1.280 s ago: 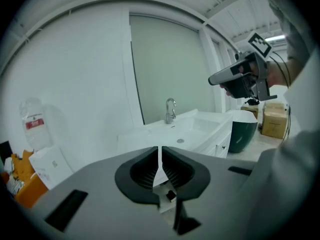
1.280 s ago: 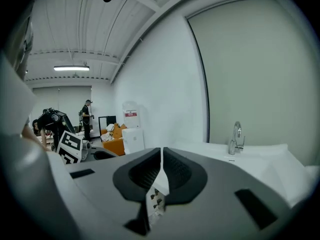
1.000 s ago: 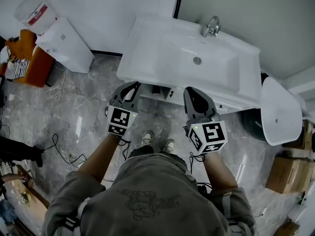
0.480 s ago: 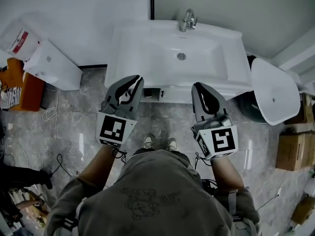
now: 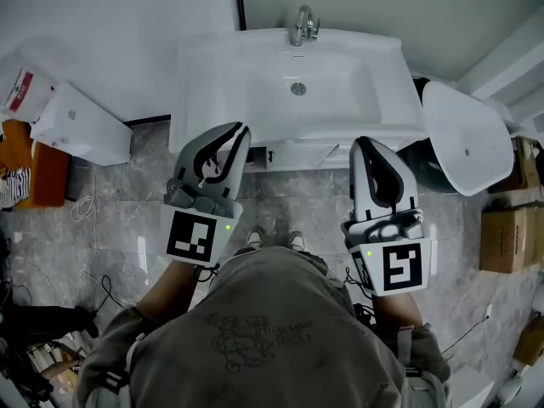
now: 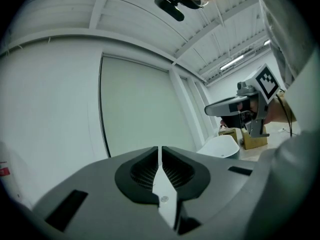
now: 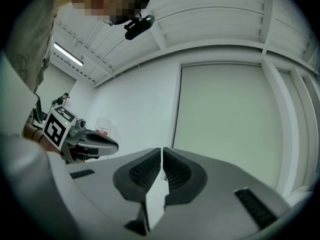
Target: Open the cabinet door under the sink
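Your left gripper point(image 5: 239, 134) and right gripper point(image 5: 363, 145) are both held level in front of the sink point(image 5: 212, 83), each with its fingers closed together on nothing; the gripper views look past the tips at bare wall and a pane, not at any door. The cabinet point(image 5: 314, 154) sits directly under the sink's front edge and shows from above only as a thin white strip, with a small dark mark point(image 5: 270, 154) that may be a handle or a gap, too small to tell. You will probably need to bring one gripper well down and crouch so the door face comes into view before you commit. Open the fingers ahead of the handle or door edge, not against it, then close firmly and pull along the hinge's arc instead of straight back. Your shoes point(image 5: 272, 240) stand near the cabinet, so leave the door room to swing and keep the other gripper out of its path.
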Available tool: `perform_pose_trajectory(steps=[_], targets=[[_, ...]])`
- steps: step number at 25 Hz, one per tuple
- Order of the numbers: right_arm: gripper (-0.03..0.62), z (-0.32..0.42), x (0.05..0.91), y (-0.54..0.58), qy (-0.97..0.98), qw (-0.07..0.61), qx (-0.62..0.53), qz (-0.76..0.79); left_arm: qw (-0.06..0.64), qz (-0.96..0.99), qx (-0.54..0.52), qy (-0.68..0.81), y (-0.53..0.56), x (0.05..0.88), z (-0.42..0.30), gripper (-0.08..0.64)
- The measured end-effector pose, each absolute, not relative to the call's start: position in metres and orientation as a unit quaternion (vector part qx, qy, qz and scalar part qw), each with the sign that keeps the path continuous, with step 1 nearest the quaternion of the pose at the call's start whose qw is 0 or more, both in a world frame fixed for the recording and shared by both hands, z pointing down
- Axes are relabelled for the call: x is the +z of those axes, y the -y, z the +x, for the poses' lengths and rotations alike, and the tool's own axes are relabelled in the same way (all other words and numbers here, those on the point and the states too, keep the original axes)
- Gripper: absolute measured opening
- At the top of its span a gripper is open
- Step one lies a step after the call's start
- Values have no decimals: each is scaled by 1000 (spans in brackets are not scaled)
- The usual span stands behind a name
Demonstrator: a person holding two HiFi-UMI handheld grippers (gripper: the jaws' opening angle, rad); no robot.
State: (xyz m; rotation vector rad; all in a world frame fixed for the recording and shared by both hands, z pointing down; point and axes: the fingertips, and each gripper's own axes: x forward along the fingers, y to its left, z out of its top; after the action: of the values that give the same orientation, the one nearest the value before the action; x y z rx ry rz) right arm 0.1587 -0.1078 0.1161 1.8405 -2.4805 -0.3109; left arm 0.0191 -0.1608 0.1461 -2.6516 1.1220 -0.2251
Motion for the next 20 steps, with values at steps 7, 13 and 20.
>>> perform_pose_trajectory(steps=[7, 13, 20], targets=[[34, 160, 108, 109, 802, 2, -110, 587, 126, -909, -74, -390, 166, 145, 21, 35], [34, 159, 108, 113, 807, 8, -110, 581, 130, -907, -67, -395, 166, 141, 21, 35], [34, 159, 103, 118, 811, -12, -102, 575, 128, -909, -62, -393, 166, 139, 22, 34]])
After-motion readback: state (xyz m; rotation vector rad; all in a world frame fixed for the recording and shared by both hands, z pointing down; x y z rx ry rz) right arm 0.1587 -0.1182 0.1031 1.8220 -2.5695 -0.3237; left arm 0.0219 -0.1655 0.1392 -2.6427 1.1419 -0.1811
